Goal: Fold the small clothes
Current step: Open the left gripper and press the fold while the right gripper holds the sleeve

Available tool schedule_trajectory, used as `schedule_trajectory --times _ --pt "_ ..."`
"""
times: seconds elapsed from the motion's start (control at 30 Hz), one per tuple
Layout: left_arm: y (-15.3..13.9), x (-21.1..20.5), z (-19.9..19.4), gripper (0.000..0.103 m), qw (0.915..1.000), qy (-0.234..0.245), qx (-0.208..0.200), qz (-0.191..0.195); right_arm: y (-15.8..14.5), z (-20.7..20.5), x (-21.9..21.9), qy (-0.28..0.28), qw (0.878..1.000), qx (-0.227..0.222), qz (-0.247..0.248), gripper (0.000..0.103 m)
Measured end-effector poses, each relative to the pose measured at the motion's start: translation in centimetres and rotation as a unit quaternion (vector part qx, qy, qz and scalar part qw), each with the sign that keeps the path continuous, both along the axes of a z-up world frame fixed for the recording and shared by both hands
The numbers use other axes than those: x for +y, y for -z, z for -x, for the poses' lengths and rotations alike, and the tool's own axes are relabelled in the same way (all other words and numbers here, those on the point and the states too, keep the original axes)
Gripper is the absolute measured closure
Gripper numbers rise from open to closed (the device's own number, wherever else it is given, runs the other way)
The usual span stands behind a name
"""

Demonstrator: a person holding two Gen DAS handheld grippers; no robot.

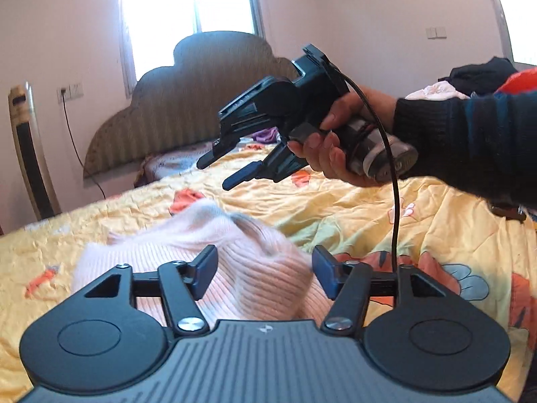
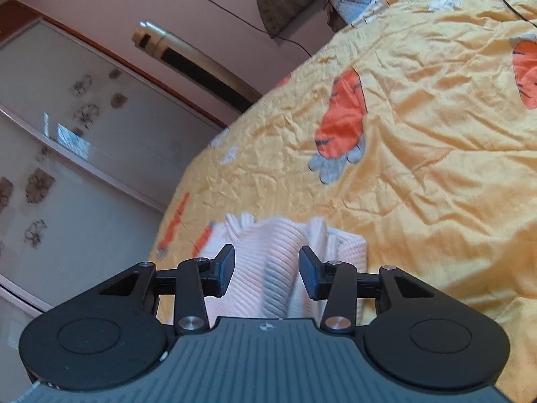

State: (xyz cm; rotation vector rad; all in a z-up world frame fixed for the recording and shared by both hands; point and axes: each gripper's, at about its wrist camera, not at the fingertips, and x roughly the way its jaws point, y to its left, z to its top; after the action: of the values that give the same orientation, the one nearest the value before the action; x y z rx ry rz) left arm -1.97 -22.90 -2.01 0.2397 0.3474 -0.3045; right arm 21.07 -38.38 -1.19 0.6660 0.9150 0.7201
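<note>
While the left gripper (image 1: 265, 273) hangs with fingers apart over the pink knitted garment (image 1: 235, 262) lying at six o'clock on the yellow bedspread (image 1: 352, 208), the right gripper (image 1: 218, 174), at two o'clock, is spread and empty.

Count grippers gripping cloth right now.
0. Left gripper is open above the pink sweater; right gripper is open, raised over the bed.
</note>
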Motion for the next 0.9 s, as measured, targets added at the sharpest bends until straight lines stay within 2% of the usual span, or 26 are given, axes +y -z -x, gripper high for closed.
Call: schedule_trajectory --times 0.07,0.13,0.23,0.3,0.43,0.5,0.53,0.57,0.63,0.73,0.83,0.87,0.9 --pt "0.8 -1.3 -0.5 0.037 0.9987 0.014 0.011 -0.048 -1.2 0.0 0.3 -0.009 1.000 -0.007 -0.005 0.059" --pt "1.5 -2.3 -0.4 0.037 0.9964 0.025 0.025 -0.077 -1.6 -0.5 1.4 -0.026 1.000 0.003 0.015 0.059" --pt "2.0 -2.7 0.2 0.037 0.9960 0.031 0.027 -0.079 -0.8 -1.0 3.1 -0.040 0.995 0.026 0.091 0.059" --pt "2.3 -2.9 0.2 0.037 0.9952 0.032 0.032 -0.087 0.2 -0.9 3.3 -0.044 0.995 0.040 0.084 0.059" --pt "2.3 -2.5 -0.4 0.037 0.9959 0.030 0.040 -0.076 1.1 -0.9 3.9 -0.045 0.995 0.050 0.077 0.059" --pt "2.7 -2.5 -1.6 0.042 0.9954 0.014 0.059 -0.074 1.3 -1.0 4.4 -0.050 0.994 0.048 0.080 0.060" --pt "2.8 -2.5 -2.0 0.055 0.9956 0.006 0.061 -0.071 1.5 -1.1 4.6 -0.049 0.994 0.048 0.084 0.065" --pt "2.6 -2.5 -2.2 0.059 0.9961 0.004 0.060 -0.065 1.9 -1.4 4.9 -0.046 0.993 0.050 0.093 0.085" --pt "2.1 -2.4 -2.2 0.066 0.9968 0.002 0.057 -0.056 2.5 -1.5 5.3 -0.046 0.992 0.043 0.113 0.086" --pt "1.5 -2.5 -1.5 0.069 0.9970 0.010 0.048 -0.059 1.7 -0.9 5.1 -0.042 0.993 0.014 0.111 0.087" --pt "2.3 -3.5 -0.9 0.069 0.9944 0.027 0.038 -0.095 0.1 -0.2 3.3 -0.039 0.996 -0.011 0.084 0.087" --pt "3.1 -3.9 -1.1 0.069 0.9921 0.034 0.048 -0.111 0.3 -0.2 2.6 -0.037 0.996 -0.011 0.082 0.088" --pt "3.5 -4.2 -0.9 0.069 0.9910 0.034 0.039 -0.124 1.4 -0.5 2.2 -0.030 0.995 0.008 0.092 0.088"
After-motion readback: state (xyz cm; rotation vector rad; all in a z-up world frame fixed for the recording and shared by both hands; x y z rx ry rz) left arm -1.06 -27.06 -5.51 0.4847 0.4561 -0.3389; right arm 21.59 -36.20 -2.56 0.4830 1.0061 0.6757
